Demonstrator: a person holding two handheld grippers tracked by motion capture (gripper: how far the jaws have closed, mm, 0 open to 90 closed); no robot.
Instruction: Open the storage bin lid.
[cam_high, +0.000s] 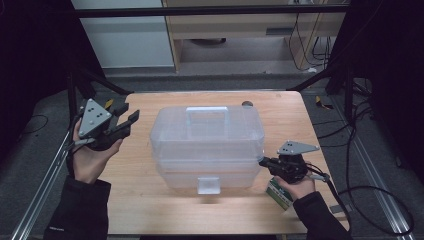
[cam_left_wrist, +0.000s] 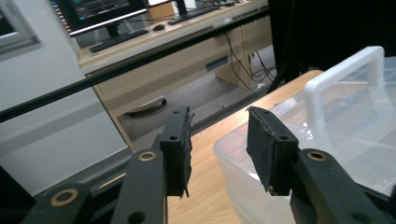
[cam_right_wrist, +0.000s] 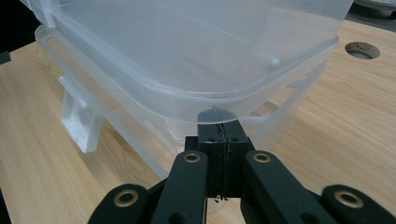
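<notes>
I've got the clear plastic box (cam_high: 207, 145) sitting mid-table (cam_high: 145, 210), white latch (cam_high: 208, 185) facing me. My right gripper (cam_right_wrist: 219, 128) is pressed tight together, tip touching the lid's rim at the box's right front corner, gripping nothing. My left gripper (cam_left_wrist: 218, 140) hangs wide open and empty, off the box's left side. The box looks light, stiff and slick; I'd take the white handle (cam_left_wrist: 343, 74) on top.

Left hand-held gripper (cam_left_wrist: 219, 140) held above desk (cam_left_wrist: 205, 177) edge, jaws apart, nothing between. Clear plastic box (cam_left_wrist: 327, 140) at right, white handle (cam_left_wrist: 343, 77) upright. Monitor (cam_left_wrist: 93, 11), keyboard (cam_left_wrist: 119, 39) on bench behind.
</notes>
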